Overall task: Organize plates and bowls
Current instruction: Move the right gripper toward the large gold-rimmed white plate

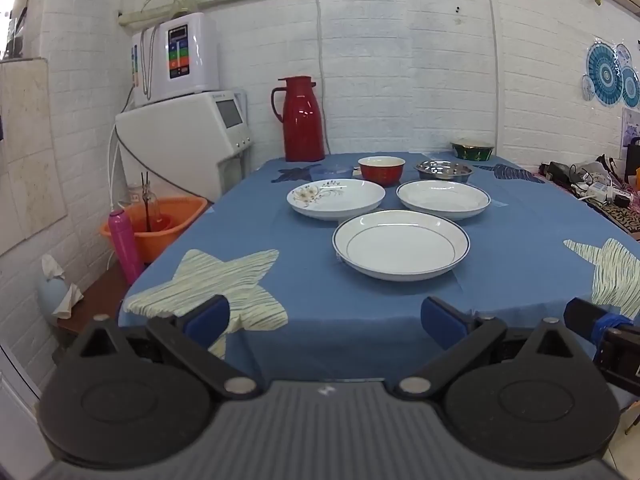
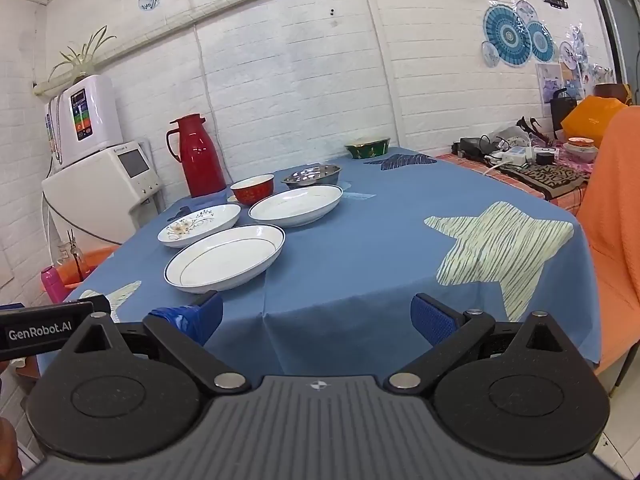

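Both the left gripper (image 1: 325, 322) and the right gripper (image 2: 316, 322) hover off the table's (image 1: 360, 320) near edge, fingers spread, holding nothing. Three white plates (image 1: 401, 244) (image 1: 336, 198) (image 1: 443, 199) lie mid-table, unobstructed. Behind them stand three bowls: red (image 1: 381, 169), steel (image 1: 443, 170), and green (image 1: 472, 149) at the far edge. A red thermos (image 1: 301, 120) occupies the far left corner.

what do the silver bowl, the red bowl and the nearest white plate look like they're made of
Silver bowl: likely stainless steel, with a mirror-like grey sheen.
Red bowl: probably glazed ceramic, glossy red outside, cream inside; plastic cannot be ruled out.
Nearest white plate: probably glazed porcelain, smooth glossy white with a thin dark rim line.
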The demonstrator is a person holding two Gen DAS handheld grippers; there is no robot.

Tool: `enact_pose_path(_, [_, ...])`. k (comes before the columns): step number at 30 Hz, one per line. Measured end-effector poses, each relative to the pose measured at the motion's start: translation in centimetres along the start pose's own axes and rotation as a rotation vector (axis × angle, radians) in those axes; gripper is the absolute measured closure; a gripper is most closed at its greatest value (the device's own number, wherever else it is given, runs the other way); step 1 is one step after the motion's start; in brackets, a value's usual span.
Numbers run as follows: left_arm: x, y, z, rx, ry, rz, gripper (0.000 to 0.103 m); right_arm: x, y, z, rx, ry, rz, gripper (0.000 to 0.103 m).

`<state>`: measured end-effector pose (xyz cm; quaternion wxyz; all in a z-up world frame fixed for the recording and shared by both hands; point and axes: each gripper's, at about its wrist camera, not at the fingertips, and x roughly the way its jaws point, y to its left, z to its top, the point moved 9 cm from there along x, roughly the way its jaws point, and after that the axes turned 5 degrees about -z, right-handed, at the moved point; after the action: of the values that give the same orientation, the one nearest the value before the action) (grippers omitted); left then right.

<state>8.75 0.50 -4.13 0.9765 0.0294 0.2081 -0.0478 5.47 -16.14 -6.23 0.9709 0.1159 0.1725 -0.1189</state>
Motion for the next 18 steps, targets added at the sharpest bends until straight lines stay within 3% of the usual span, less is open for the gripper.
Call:
enact_pose_path(6, [0.1,-0.8,0.3,0.036,0.001,0.002,0.002,0.0,0.3,-0.3,-0.012,0.011,0.0,0.015])
enact_pose_path(9, [-0.4,-1.8,0.4,0.145,-0.09,0.084,0.002,0.2,0.3,-0.4,-0.061,0.001,-0.038,0.015])
enact_pose_path(11, [-0.5,-2.8,0.2,0.221,-0.173,0.139,0.002,0.8,0.7,-0.9,-0.165,-0.029,-0.117,0.015])
enact_pose_path(12, [-0.2,-3.4,-0.1,0.261,-0.179,0.148,0.002,1.2,1.0,-1.1,-0.207,-0.036,-0.146,0.015])
enact_pose_path(14, [0.6,-3.8,-0.4,0.31,-0.153,0.183,0.002,2.1,0.8,-1.6,-0.218,-0.015,-0.168,0.015])
enact_pose_path(18, [1.7,-2.4,0.6,0.227,-0.095,0.095,0.002,3.4,-1.1,-1.5,-0.068,0.062,-0.085,0.015])
